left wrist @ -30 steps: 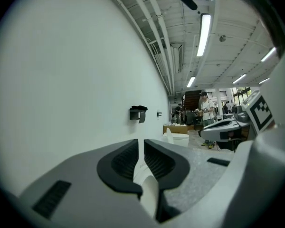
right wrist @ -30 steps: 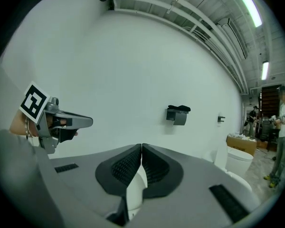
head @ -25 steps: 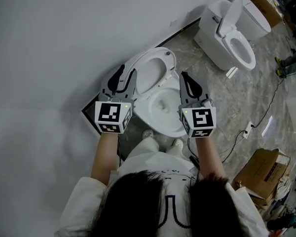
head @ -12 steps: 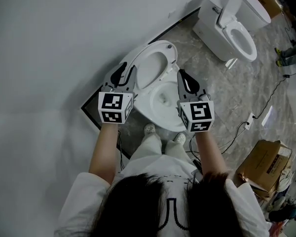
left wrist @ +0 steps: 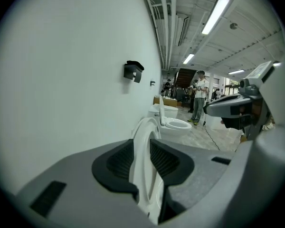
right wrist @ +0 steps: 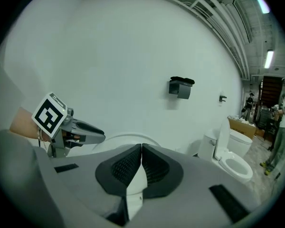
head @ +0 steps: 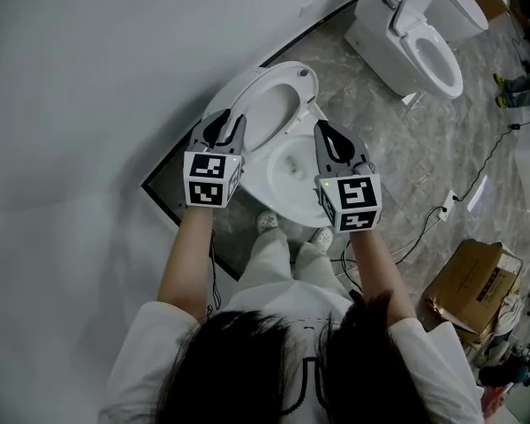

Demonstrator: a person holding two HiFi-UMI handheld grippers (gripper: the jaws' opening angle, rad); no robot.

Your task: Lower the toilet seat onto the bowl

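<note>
No readable text, number, brand or label found in any view.

- Left cube (head: 208, 181) on the left hand-held gripper (head: 224, 131): we see black-and-white square code patterns only, no letters or digits. The same cube (right wrist: 50, 116) shows one such pattern in the right gripper view.
- Right cube (head: 353, 203) on the right hand-held gripper (head: 329, 141): code patterns again, nothing we can read as writing.
- Cardboard box (head: 468, 297) on the floor: any print on it is too small and dim for us to make out.
- Wall fixture (right wrist: 181, 86): we find no marking on it.
</note>
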